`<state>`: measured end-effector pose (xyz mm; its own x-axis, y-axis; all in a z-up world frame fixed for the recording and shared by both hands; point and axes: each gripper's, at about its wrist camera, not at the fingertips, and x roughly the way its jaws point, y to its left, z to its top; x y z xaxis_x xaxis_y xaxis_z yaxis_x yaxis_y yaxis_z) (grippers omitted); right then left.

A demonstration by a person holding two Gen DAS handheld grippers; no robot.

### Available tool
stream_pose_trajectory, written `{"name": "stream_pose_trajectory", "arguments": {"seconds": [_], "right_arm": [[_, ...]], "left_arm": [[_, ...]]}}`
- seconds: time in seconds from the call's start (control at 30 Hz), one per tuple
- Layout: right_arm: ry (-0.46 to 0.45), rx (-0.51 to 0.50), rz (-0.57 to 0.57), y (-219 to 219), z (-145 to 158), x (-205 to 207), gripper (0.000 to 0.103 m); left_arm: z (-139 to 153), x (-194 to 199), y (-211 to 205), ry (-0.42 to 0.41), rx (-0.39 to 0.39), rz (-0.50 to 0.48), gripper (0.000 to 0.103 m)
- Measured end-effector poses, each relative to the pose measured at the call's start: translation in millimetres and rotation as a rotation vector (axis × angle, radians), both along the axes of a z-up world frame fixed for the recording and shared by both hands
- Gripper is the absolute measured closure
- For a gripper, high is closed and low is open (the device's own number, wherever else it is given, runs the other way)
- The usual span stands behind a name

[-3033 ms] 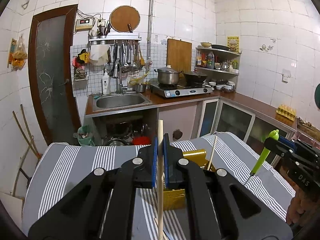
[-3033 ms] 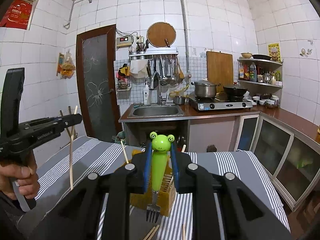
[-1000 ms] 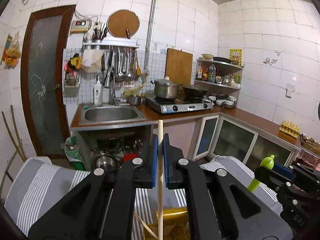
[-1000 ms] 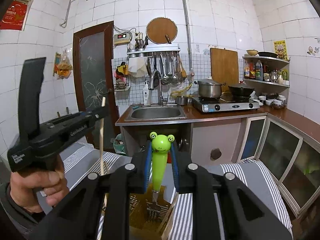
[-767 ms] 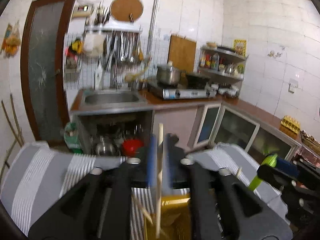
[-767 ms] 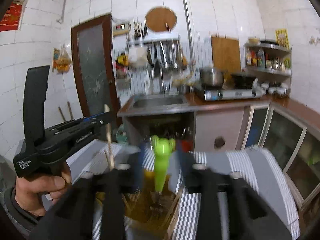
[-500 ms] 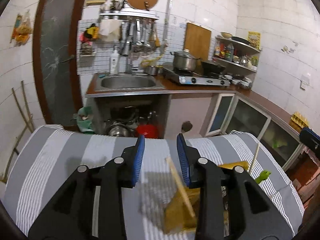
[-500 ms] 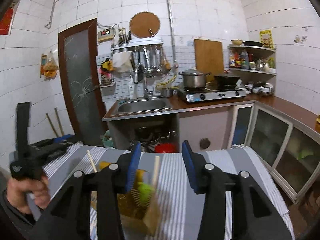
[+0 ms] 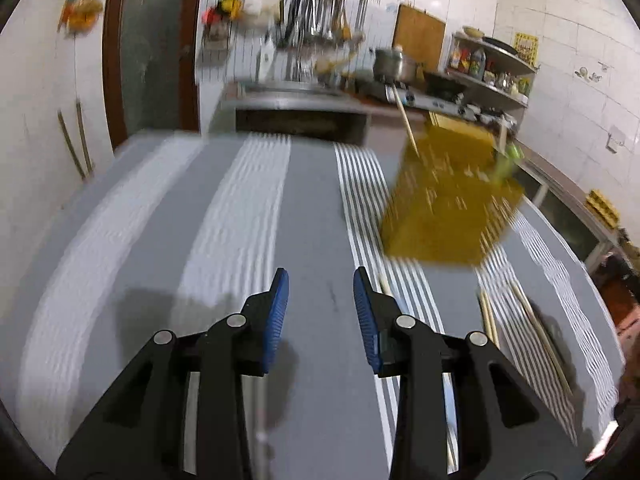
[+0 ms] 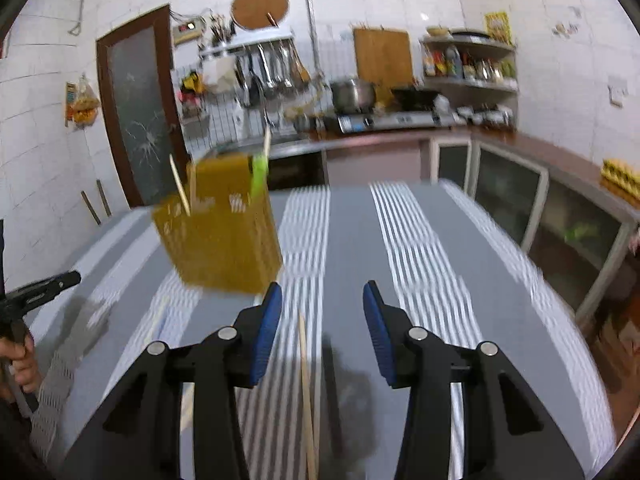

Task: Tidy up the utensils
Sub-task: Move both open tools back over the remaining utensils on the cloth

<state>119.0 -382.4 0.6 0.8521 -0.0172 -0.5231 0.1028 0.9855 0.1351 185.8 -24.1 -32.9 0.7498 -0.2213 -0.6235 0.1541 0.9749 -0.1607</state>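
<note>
A yellow perforated utensil holder [image 9: 448, 200] [image 10: 220, 232] stands on the striped tablecloth. It holds wooden chopsticks [image 9: 406, 120] [image 10: 178, 184] and the green frog-handled fork [image 9: 506, 164] [image 10: 258, 172]. My left gripper [image 9: 320, 304] is open and empty, low over the cloth to the holder's near left. My right gripper [image 10: 322, 320] is also open and empty, to the holder's near right. A loose chopstick [image 10: 306, 380] lies on the cloth below the gap between its fingers. More loose chopsticks [image 9: 488, 316] lie in front of the holder.
The grey and white striped table [image 9: 240, 220] [image 10: 420, 260] fills the foreground. Behind it are a sink counter [image 10: 280, 144], a stove with pots [image 10: 384, 120], glass-door cabinets [image 10: 508, 188] and a brown door [image 10: 136, 112]. A person's hand [image 10: 20, 360] holds the left gripper's handle at the left edge.
Both grippers let go of the chopstick and the green fork, which now stand in the holder. Both opened and dropped back low over the tablecloth.
</note>
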Motion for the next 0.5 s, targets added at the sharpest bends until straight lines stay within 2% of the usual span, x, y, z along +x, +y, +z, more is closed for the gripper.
{"name": "stream_pose_trajectory", "arguments": {"seconds": [0.07, 0.23, 0.5], "right_arm": [[0.035, 0.010, 0.007, 2.1, -18.5, -18.0, 0.061], [0.088, -0.024, 0.009, 4.5, -45.3, -39.5, 0.063], [0.111, -0.014, 0.029, -0.3, -56.3, -42.8, 0.065]], "left_arm": [[-15.3, -23.3, -1.4, 0.029, -0.022, -0.021, 0.070], [-35.8, -59.8, -17.9, 0.047, -0.010, -0.069, 0.070], [-45.7, -56.1, -52.6, 0.108, -0.046, -0.128, 0.071]]}}
